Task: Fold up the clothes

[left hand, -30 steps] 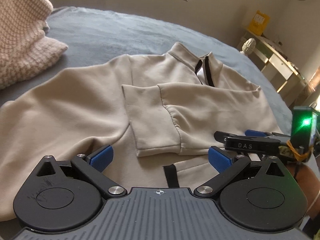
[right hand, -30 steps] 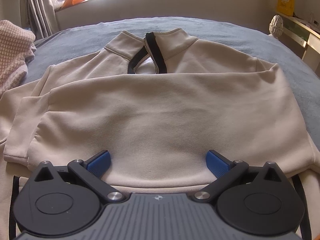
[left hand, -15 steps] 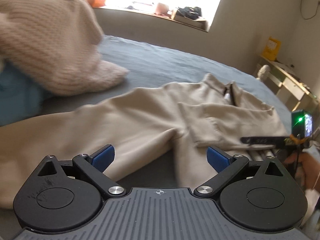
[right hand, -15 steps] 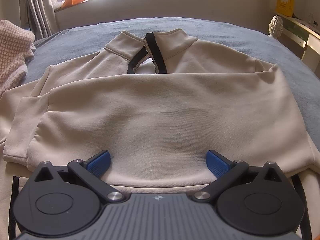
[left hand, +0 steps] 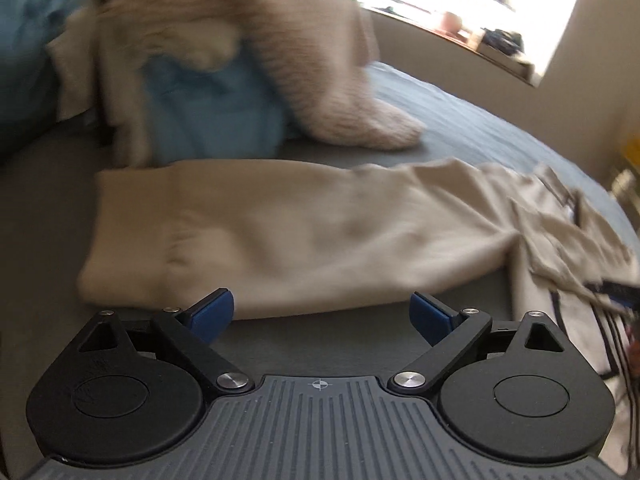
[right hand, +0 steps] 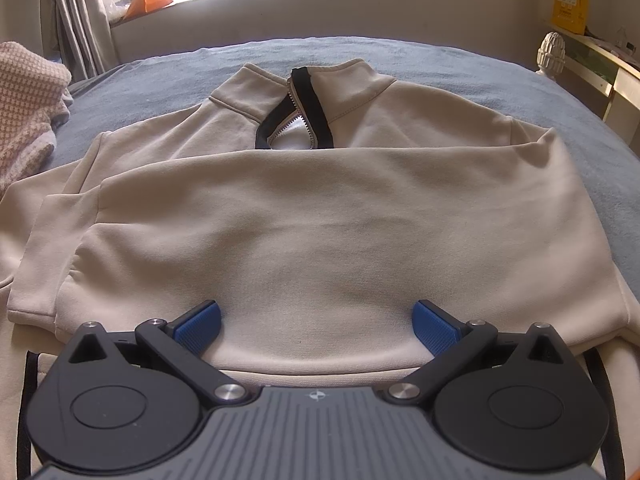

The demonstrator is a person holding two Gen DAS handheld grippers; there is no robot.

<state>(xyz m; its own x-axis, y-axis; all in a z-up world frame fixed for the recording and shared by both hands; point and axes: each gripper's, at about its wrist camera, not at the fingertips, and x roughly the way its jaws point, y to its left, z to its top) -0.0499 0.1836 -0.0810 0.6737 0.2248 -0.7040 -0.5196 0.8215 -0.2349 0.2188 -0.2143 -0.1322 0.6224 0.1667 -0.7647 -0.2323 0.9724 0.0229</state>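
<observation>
A beige sweatshirt (right hand: pixel 320 220) is lying flat on a grey-blue bed (right hand: pixel 400 56), its zip collar (right hand: pixel 298 112) sitting at twelve o'clock in the right wrist view and one sleeve already lying folded across the chest. The right gripper (right hand: pixel 316 320) is hovering over the lower part of the folded sleeve, its blue pads (right hand: pixel 198 324) standing wide apart with nothing pinched between them.

In the blurred left wrist view, the other sleeve (left hand: pixel 280 232) is stretching out straight across the bed, its cuff end at nine o'clock and the body of the sweatshirt at three o'clock. The left gripper (left hand: pixel 322 312) is hanging just short of this sleeve's near edge; its jaws are closing slightly yet are spread wide, and nothing is sitting between them.

A pink knitted garment (left hand: pixel 280 40) is draping over a blue cloth (left hand: pixel 208 112) at eleven o'clock, beyond the sleeve.
</observation>
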